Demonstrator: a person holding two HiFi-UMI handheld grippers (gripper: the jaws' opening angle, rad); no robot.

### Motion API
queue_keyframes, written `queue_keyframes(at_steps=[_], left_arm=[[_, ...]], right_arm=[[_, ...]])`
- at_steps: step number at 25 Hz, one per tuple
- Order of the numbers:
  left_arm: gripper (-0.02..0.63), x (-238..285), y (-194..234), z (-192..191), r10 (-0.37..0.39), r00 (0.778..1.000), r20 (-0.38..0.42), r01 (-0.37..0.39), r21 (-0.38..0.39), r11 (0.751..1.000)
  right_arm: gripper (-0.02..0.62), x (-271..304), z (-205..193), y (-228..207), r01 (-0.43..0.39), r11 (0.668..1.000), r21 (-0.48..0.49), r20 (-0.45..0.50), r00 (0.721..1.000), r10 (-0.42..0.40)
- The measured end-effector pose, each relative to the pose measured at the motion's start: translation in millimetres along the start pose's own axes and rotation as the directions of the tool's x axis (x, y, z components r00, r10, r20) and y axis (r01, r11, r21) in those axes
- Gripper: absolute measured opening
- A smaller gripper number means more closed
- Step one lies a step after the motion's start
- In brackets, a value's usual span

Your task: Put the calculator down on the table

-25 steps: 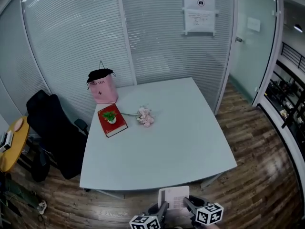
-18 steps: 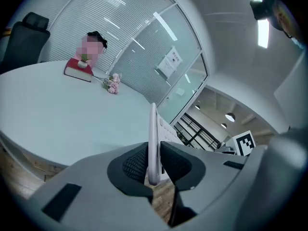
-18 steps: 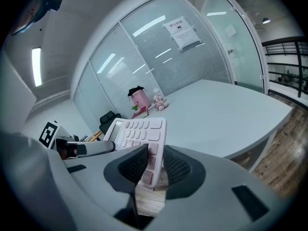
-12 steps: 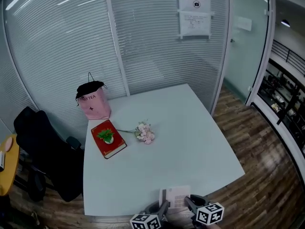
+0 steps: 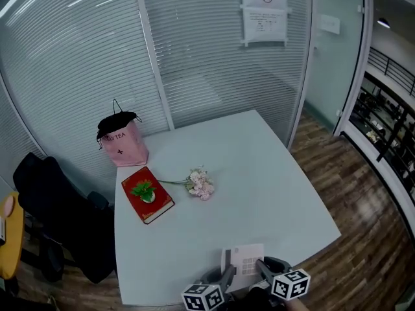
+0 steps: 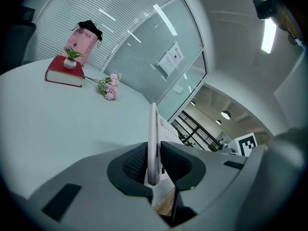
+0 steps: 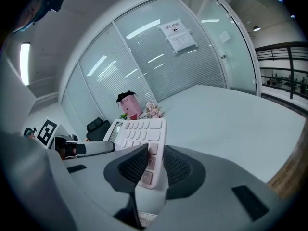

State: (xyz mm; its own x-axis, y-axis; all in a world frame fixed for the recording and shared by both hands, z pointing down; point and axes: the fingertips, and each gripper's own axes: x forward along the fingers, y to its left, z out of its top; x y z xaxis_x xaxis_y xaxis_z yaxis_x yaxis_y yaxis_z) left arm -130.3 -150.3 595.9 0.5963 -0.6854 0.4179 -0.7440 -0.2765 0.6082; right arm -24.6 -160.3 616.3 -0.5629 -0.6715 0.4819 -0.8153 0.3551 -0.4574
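Observation:
A white calculator with pale pink keys hangs over the near edge of the light table, held between both grippers. My left gripper is shut on its left edge; in the left gripper view the calculator shows edge-on between the dark pads. My right gripper is shut on its lower right side, and in the right gripper view the calculator faces up with its keys and display visible between the pads.
On the table's far left lie a red book with a small green plant on it, a bunch of pink flowers and a pink paper bag. A black office chair stands at the left. Glass walls enclose the back; wooden floor runs to the right.
The table has come closer and the view has shifted, so both grippers with the calculator have advanced from off the table's near edge to over it. The grip is unchanged.

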Motion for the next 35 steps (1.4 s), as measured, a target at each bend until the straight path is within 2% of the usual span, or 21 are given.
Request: queue_keyframes(at_steps=[7,19,31,35], left_arm=[[0.089,39.5,-7.8,37.5,0.013,1.0,0.015,-0.013,-0.01,1.0],[0.094,125.7,-11.8,107.8,0.065,0.997,0.042,-0.061,-0.089,0.994],[0.097,197.7,12.9,132.2,0.132,0.99,0.044,-0.124,-0.16,0.979],[0.097,223.9,22.7,130.1,0.137,0.99,0.021,-0.13,-0.22,0.967]], right_arm=[[0.109,18.6,50.9,-25.8,-0.012,1.0,-0.026,0.025,1.0,0.013],[0.107,66.6,146.7,-84.1,-0.045,0.993,-0.107,-0.016,0.999,0.043],[0.107,122.1,181.9,-138.6,-0.055,0.991,-0.125,-0.091,0.995,0.044],[0.107,141.4,185.6,-159.1,-0.041,0.993,-0.109,-0.117,0.993,0.028]])
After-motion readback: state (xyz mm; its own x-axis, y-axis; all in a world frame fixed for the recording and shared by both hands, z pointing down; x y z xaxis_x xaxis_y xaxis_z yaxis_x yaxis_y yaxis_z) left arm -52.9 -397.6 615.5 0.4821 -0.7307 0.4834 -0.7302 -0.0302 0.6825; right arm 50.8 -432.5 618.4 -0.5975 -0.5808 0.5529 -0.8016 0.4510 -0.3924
